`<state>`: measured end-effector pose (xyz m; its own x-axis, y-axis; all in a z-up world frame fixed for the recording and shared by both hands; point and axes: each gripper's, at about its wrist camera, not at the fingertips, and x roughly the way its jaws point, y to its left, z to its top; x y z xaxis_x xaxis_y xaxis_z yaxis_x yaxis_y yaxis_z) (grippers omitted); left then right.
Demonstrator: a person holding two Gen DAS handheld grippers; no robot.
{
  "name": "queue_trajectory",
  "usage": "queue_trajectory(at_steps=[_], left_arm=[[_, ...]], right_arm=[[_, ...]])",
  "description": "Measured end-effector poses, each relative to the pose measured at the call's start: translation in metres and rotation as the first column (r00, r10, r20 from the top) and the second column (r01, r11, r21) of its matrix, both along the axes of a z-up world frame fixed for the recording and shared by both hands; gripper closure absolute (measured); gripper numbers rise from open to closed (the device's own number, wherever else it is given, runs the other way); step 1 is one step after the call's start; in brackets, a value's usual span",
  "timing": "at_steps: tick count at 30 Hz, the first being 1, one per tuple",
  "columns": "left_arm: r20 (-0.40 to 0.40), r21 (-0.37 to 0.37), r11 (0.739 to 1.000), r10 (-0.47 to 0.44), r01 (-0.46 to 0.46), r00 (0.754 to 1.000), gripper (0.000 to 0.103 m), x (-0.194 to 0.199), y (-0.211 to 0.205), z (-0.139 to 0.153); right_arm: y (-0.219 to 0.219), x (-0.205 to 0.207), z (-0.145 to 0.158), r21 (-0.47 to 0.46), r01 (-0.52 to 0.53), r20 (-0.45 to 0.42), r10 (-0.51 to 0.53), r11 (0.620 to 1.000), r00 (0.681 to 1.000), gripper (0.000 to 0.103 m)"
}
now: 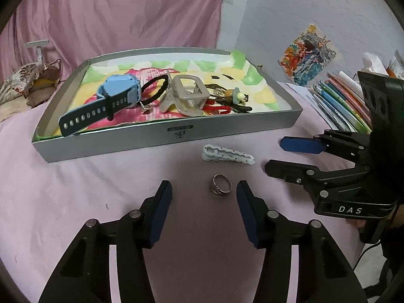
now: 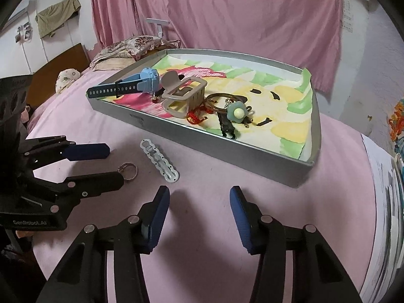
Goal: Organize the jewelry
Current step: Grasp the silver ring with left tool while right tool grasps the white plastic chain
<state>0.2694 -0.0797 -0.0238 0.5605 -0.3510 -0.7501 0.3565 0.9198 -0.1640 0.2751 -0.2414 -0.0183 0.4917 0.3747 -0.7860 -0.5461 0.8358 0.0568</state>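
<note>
A silver ring lies on the pink sheet between the fingertips of my left gripper, nearer the right finger; the pads stand apart from it, jaws open. Just beyond it lies a pale blue hair clip, in front of the grey tray. My right gripper comes in from the right, open, aimed at the clip's end. In the right wrist view my right gripper is open over bare sheet, with the hair clip ahead on the left, and the ring sits at the left gripper tips.
The tray holds a blue watch, a black hair tie, a beige claw clip, red cord and a flower-trimmed band. Books lie to the right, a pillow far left, and a pink curtain hangs behind.
</note>
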Motion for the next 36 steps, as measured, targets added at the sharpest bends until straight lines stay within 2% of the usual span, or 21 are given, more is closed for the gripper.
queue_trajectory(at_steps=[7,13,19,24,36], left_arm=[[0.015,0.066,0.998,-0.017,0.016,1.0,0.066,0.003,-0.009,-0.002],[0.009,0.047,0.998,-0.031,0.031,0.999,0.088,0.004,-0.009,-0.003],[-0.008,0.009,1.0,-0.019,0.019,1.0,0.089,0.006,-0.003,-0.001],[-0.019,-0.017,1.0,0.026,-0.026,0.999,0.09,0.007,0.011,0.0],[-0.031,-0.031,0.997,0.067,-0.068,0.997,0.092,0.005,0.022,0.003]], right_arm=[[0.0,0.002,0.0,-0.004,-0.01,0.002,0.01,1.0,1.0,0.056],[0.006,0.004,0.0,-0.015,-0.033,0.006,0.033,0.999,0.999,0.056],[0.018,0.009,-0.001,-0.019,-0.066,0.003,0.066,0.998,0.998,0.056],[0.03,0.012,-0.003,-0.03,-0.084,0.013,0.085,0.996,0.996,0.057],[0.052,0.013,-0.004,-0.063,-0.142,0.032,0.144,0.988,0.989,0.074]])
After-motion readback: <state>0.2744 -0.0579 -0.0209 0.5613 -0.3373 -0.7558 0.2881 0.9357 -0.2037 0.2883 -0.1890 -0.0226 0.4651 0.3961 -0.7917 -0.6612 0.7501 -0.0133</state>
